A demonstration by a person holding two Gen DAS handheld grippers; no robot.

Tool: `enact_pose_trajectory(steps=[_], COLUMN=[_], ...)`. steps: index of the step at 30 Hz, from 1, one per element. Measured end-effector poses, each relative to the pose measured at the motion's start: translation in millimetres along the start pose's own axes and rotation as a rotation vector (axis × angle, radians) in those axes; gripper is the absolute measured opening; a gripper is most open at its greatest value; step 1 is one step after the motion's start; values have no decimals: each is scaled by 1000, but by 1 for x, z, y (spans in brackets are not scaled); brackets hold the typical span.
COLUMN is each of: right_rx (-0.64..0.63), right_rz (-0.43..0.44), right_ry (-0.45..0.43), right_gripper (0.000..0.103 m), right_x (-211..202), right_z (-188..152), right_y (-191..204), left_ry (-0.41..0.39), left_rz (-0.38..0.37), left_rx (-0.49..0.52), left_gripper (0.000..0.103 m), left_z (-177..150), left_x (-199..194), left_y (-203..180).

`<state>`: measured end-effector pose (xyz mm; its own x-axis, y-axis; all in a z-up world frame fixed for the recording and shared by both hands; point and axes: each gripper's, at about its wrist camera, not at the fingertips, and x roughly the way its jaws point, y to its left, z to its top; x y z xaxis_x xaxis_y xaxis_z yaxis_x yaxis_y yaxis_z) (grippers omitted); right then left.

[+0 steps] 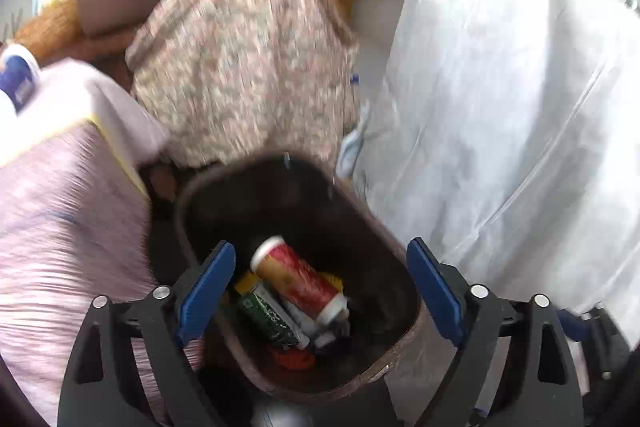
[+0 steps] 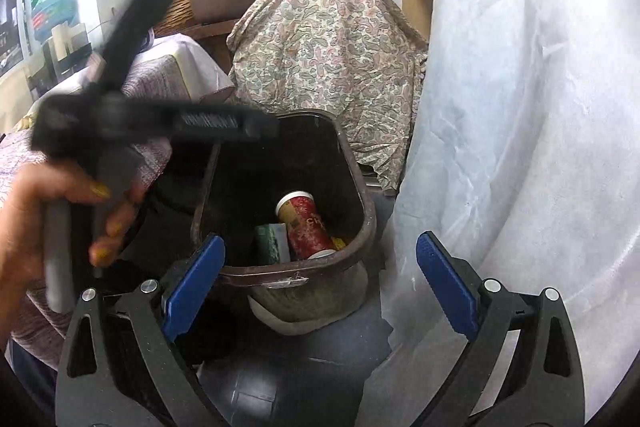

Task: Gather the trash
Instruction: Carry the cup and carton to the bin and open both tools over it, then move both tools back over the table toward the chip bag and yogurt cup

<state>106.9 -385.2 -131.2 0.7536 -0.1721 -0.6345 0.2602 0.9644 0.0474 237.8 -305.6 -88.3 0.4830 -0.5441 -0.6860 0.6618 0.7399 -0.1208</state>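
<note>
While both claws stand spread with nothing between their pads, the trash lies in the bin below them. The left gripper [image 1: 320, 295] hangs directly over the bin [image 1: 394, 247], low in the left wrist frame, its blue pads [image 1: 206, 293] wide apart. Between them, on the bin floor at lower centre, lies a red can [image 1: 298, 277] on its side, a green packet [image 1: 266, 315] touching it on the left, with smaller scraps beneath.

The right gripper [image 2: 320, 287], at the bottom of the right wrist frame, is equally open and empty, set back from the bin's near rim. At that frame's left a hand [image 2: 36, 223] holds the left gripper, blurred, above the bin's left edge.

Outward, a paisley cloth [image 2: 320, 47] stands behind the bin, a white sheet [image 2: 520, 107] to the right and a pink cover [image 1: 60, 207] to the left.

Risks, as judged: the blur indicates quick movement, so a finger could strike the rim and tip the bin. The sheet hangs close on the right and could snag a pad. The two grippers work near each other and could collide.
</note>
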Motion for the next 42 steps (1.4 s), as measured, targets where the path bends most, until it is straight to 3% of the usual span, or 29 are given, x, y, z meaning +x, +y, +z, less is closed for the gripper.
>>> enact_pose_trajectory(steps=[9, 13, 19, 26, 33, 39, 42], right_rx=[-31, -44, -56, -136, -211, -242, -242], right_rz=[21, 47, 133, 198, 249, 268, 266], right_ry=[-29, -35, -57, -107, -131, -149, -150], right_gripper=[95, 95, 95, 95, 95, 95, 95], right_x=[-9, -9, -14, -24, -32, -41, -43], right_z=[11, 20, 37, 60, 69, 71, 71], right_y=[15, 27, 55, 95, 129, 141, 140], left_ry=[-228, -267, -231, -227, -179, -108, -118], left_rz=[68, 113, 268, 390, 401, 426, 416], left_rx=[-29, -46, -96, -289, -504, -585, -648], left_gripper=[97, 97, 97, 95, 75, 61, 59], left_z=[-1, -10, -28, -62, -71, -61, -66], left_x=[-117, -155, -190, -229, -234, -204, -205], left_y=[19, 45, 101, 189, 264, 306, 323])
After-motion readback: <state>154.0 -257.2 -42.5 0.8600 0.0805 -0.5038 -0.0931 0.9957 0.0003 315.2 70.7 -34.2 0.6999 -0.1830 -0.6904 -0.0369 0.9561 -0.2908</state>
